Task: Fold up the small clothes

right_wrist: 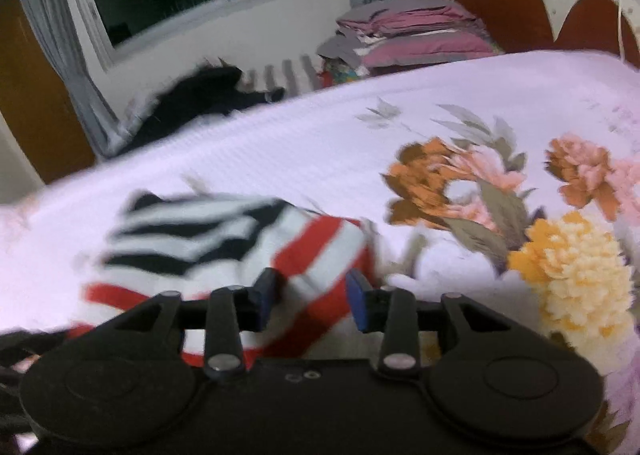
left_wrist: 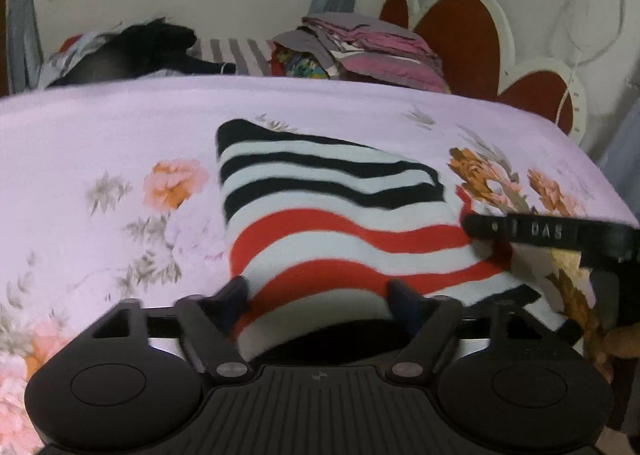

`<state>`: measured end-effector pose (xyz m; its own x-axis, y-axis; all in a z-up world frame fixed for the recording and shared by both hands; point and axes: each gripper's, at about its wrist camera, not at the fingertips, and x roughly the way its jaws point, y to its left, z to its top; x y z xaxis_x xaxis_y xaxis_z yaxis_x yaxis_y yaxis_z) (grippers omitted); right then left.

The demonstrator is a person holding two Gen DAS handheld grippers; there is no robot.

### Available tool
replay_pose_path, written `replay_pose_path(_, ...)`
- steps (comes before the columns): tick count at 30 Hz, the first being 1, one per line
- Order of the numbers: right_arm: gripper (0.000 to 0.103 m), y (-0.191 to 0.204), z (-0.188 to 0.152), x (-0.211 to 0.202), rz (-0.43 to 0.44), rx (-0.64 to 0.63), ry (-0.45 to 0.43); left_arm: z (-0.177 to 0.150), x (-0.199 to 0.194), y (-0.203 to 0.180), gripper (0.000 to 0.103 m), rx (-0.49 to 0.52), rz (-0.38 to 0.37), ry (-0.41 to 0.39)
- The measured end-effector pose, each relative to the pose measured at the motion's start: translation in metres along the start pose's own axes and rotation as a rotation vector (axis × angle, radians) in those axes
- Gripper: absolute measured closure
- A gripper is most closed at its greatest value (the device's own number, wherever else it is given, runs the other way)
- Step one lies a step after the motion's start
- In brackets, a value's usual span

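Lying flat on the lilac floral bedsheet [left_wrist: 100, 127], the black, white and red striped knit garment [left_wrist: 320, 215] is straddled at its near hem by the left gripper [left_wrist: 320, 295] and right gripper [right_wrist: 310, 295], jaws parted, unclamped; both corners are best pinched evenly.

Soft knit striped garment [left_wrist: 340, 223] on matt woven floral bedsheet [left_wrist: 100, 127]; claws matt black plastic.
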<state>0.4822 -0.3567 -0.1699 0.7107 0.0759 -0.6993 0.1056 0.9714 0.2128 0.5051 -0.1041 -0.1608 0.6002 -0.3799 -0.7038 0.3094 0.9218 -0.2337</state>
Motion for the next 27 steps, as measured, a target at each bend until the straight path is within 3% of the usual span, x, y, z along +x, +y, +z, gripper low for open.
replay_pose_path(4,0.058,-0.008,0.001,0.004,-0.007,0.024,0.004,-0.002,0.008,0.016,0.019,-0.112,-0.044,0.04)
replay_pose_path(6,0.067,-0.008,0.006,-0.002,0.011,0.025,-0.01,0.001,0.0,0.009,0.019,-0.081,-0.032,0.003)
replay_pose_path(10,0.069,-0.003,0.02,-0.008,0.022,-0.008,-0.054,0.019,-0.006,0.006,0.019,-0.074,-0.048,-0.054)
replay_pose_path(17,0.071,0.002,0.026,0.025,-0.035,-0.078,-0.005,0.024,0.028,0.007,0.019,-0.044,0.019,-0.009)
replay_pose_path(20,0.068,-0.009,0.02,0.037,-0.057,-0.065,0.01,0.017,0.039,0.018,0.018,-0.096,-0.014,0.013)
replay_pose_path(25,0.067,-0.005,0.022,0.038,-0.074,-0.08,0.007,0.02,0.037,0.01,0.015,-0.075,0.021,0.011)
replay_pose_path(27,0.071,-0.006,0.026,0.027,-0.036,-0.052,0.002,0.021,0.028,0.008,0.015,-0.075,0.011,0.003)
